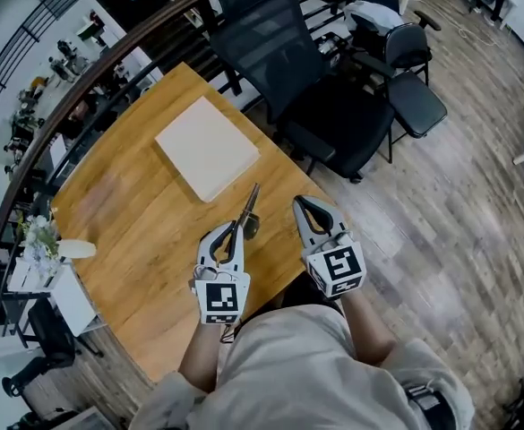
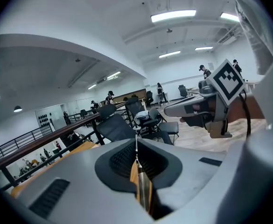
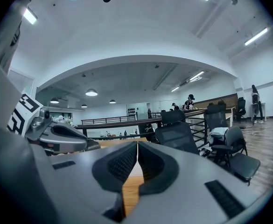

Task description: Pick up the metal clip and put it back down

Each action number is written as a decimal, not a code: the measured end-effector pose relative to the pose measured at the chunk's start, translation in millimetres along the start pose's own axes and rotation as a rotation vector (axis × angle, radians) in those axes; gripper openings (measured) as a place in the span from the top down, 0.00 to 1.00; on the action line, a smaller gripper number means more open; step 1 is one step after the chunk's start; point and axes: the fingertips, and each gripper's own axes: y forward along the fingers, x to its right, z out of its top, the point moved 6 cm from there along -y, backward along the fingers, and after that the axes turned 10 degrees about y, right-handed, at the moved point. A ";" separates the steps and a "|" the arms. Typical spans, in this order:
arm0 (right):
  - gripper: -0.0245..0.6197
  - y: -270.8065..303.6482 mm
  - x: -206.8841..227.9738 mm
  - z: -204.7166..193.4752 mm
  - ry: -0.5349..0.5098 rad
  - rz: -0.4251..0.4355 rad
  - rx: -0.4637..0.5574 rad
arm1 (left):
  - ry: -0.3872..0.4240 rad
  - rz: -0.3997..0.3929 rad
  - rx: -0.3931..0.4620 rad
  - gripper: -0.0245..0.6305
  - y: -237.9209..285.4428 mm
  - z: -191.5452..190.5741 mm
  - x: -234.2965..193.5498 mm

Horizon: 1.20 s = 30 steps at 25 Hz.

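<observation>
While I pinch the metal clip [image 1: 248, 206] in the left gripper [image 1: 231, 233], its tip projects beyond the fingertips | right gripper [image 1: 304, 207] pressed together, empty | pickup judged done; set-down on table [image 1: 127, 231] remains.

Bright, even light falls from ceiling strips [image 2: 173, 16]; I see only soft shadows on the worktop [image 1: 127, 231]. Both claw views bend strongly and go black at the corners. The left claw [image 2: 136, 148] and right claw [image 3: 137, 148] look soft up close.
</observation>
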 end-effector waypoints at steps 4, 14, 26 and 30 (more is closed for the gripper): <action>0.92 11.0 15.1 -8.8 0.006 0.022 -0.019 | 0.059 0.008 -0.044 0.92 17.0 -10.4 13.0; 0.92 46.8 46.0 -46.0 -0.002 0.070 -0.116 | 0.196 0.010 -0.164 0.92 62.1 -51.9 38.0; 0.92 81.8 72.2 -90.4 0.022 0.144 -0.242 | 0.341 0.029 -0.276 0.92 121.4 -91.6 44.2; 0.92 91.6 79.4 -98.7 0.034 0.156 -0.269 | 0.392 0.017 -0.307 0.92 141.5 -104.8 43.5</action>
